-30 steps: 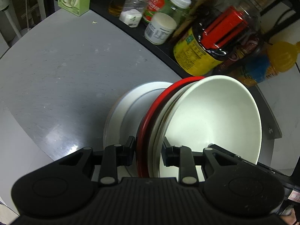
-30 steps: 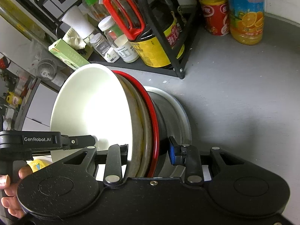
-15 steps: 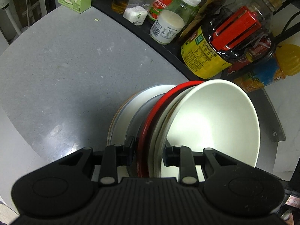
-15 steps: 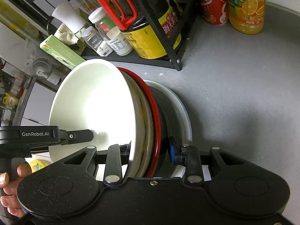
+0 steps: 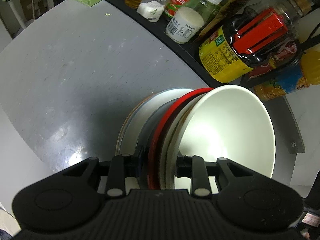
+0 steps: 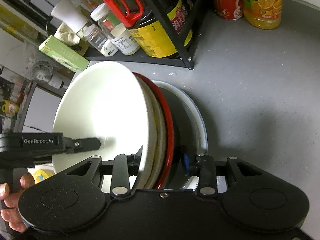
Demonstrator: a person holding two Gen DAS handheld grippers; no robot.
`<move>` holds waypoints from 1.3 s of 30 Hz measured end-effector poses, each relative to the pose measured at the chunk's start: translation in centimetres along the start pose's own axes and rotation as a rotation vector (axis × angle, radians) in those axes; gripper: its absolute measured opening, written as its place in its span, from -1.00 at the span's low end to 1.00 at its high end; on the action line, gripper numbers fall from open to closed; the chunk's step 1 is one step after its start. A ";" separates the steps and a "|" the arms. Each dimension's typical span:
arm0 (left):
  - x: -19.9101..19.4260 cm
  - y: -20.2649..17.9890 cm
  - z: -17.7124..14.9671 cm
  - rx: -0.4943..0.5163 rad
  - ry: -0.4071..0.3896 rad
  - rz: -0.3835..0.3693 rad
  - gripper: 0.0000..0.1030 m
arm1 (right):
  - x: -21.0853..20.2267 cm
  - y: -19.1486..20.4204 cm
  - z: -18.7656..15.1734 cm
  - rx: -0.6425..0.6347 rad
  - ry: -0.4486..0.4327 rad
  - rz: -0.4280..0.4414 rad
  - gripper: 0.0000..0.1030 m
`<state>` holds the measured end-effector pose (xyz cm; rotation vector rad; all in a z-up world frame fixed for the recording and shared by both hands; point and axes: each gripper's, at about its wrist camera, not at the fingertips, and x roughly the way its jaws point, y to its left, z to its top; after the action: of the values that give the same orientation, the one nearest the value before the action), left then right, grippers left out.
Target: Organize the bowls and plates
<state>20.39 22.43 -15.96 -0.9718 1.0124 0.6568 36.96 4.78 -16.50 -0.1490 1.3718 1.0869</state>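
White and red crockery forms the nested stack point(image 5: 180, 140) we carry tilted on edge above the grey counter point(image 5: 60, 70): a white bowl point(image 5: 230, 132), a cream dish and a red-rimmed bowl point(image 6: 168, 120). Our left gripper point(image 5: 158, 166) and right gripper point(image 6: 162, 160) each pinch its near rim. Beyond the stack stands the black rack point(image 6: 180, 40) of bottles.

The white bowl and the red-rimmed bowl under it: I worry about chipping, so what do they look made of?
The white bowl looks like glazed ceramic or melamine: smooth, glossy, with a bright glare patch inside; the pictures cannot settle which. The red-rimmed bowl looks like lacquer-style plastic, with an even red edge and a dark, dull-shining outside, though that is a guess. Both grippers clamp the stack's rims.
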 end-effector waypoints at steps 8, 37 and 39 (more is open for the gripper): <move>-0.3 -0.7 0.5 0.074 -0.026 0.004 -0.13 | -1.4 0.1 -0.3 0.030 -0.058 -0.018 0.07; -6.1 -5.0 -3.5 0.366 -0.186 0.018 0.71 | -13.8 -2.1 -8.5 0.223 -0.416 -0.163 0.99; -7.2 -4.6 -4.4 0.377 -0.203 0.005 0.72 | -14.7 -1.5 -9.6 0.228 -0.433 -0.169 0.99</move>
<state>19.50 16.32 -8.58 -0.5610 0.9161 0.5318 33.81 -10.14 -7.61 0.1299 1.0588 0.7595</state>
